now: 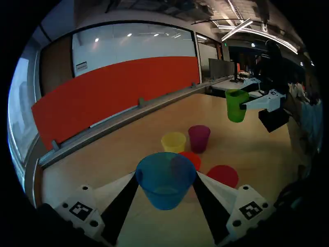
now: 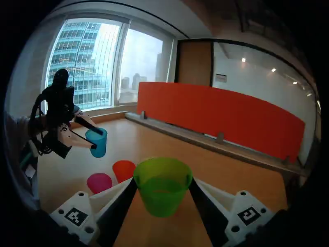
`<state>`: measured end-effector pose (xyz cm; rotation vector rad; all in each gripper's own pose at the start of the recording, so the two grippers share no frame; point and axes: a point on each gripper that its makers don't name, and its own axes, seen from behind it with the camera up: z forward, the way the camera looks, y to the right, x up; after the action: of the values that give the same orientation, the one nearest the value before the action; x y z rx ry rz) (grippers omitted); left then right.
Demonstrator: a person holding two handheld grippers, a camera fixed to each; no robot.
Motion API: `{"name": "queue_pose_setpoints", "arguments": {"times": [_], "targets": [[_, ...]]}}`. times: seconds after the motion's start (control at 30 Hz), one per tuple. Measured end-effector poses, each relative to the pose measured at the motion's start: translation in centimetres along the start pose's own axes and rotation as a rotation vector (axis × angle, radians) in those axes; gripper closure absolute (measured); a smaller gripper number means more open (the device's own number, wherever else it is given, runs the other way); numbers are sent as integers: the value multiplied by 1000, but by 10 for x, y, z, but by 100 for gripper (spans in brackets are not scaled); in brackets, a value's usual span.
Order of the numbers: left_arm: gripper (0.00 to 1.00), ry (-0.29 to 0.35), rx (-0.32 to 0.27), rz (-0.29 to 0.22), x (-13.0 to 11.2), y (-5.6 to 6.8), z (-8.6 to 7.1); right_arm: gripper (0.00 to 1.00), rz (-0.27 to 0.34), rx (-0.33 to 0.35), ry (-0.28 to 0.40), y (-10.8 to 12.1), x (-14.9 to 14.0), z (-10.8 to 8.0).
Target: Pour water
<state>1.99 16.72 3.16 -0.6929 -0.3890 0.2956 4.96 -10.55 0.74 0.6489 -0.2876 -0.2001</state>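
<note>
My left gripper [image 1: 165, 177] is shut on a translucent blue cup [image 1: 165, 194], held upright above the wooden table [image 1: 123, 156]. My right gripper [image 2: 163, 181] is shut on a green cup [image 2: 163, 197], also upright, and a faint liquid line seems to show inside it. In the left gripper view the green cup [image 1: 236, 105] hangs at the far right in the right gripper [image 1: 243, 105]. In the right gripper view the blue cup [image 2: 97, 142] hangs at the left in the left gripper [image 2: 93, 140]. The two cups are well apart.
On the table stand a yellow cup [image 1: 173, 142], a purple cup [image 1: 199, 138], an orange-red cup [image 1: 191, 158] and a red cup [image 1: 223, 175]. An orange partition [image 1: 119, 90] runs along the table's far edge. A person's sleeve [image 2: 18, 136] is at the left.
</note>
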Motion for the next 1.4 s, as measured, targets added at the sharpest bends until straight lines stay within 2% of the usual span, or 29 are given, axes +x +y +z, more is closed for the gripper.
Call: {"name": "queue_pose_setpoints", "arguments": {"times": [0.47, 0.8, 1.4], "targets": [[12, -108, -23, 33, -33, 1, 20, 9, 4, 15, -104, 10, -39, 8], [12, -172, -45, 29, -54, 4, 33, 9, -1, 20, -163, 15, -61, 13], [12, -202, -55, -14, -76, 5, 44, 9, 1, 9, -190, 20, -73, 14]]}}
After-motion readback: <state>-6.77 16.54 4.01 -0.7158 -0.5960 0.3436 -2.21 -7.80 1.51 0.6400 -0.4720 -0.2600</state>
